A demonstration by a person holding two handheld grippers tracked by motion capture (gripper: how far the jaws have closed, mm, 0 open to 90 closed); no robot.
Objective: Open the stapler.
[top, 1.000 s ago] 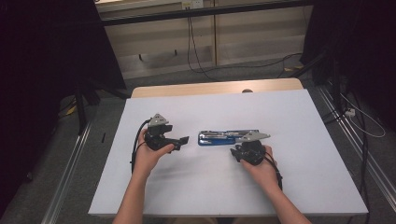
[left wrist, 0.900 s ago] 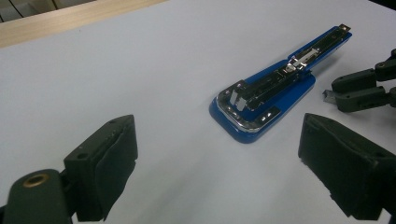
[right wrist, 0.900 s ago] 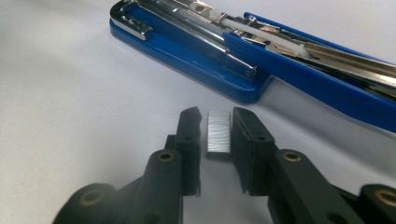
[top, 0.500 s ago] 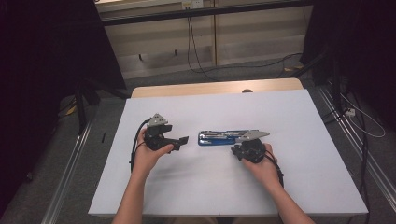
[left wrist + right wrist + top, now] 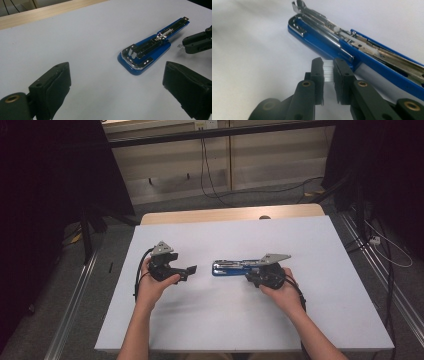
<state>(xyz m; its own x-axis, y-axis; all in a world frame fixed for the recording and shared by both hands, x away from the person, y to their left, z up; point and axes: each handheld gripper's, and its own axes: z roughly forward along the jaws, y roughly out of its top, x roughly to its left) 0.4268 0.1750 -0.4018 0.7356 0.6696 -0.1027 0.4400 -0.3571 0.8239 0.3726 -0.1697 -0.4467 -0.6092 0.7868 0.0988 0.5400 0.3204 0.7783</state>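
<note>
A blue stapler (image 5: 235, 268) lies swung open flat at the middle of the white table (image 5: 225, 320), its chrome staple channel (image 5: 152, 45) facing up. My right gripper (image 5: 249, 278) sits at the stapler's near right side. In the right gripper view its jaws (image 5: 328, 70) have just been closing and now pinch a small silvery strip of staples (image 5: 328, 72) beside the blue stapler arm (image 5: 372, 62). My left gripper (image 5: 191, 269) rests to the left of the stapler, apart from it. Its jaws (image 5: 117, 72) stand wide open with nothing between them.
A wooden strip (image 5: 230, 214) runs along the table's far edge. Metal rails (image 5: 75, 295) flank the table on both sides, and cables (image 5: 380, 242) lie on the floor at the right. The right gripper's tip (image 5: 197, 42) appears beyond the stapler in the left gripper view.
</note>
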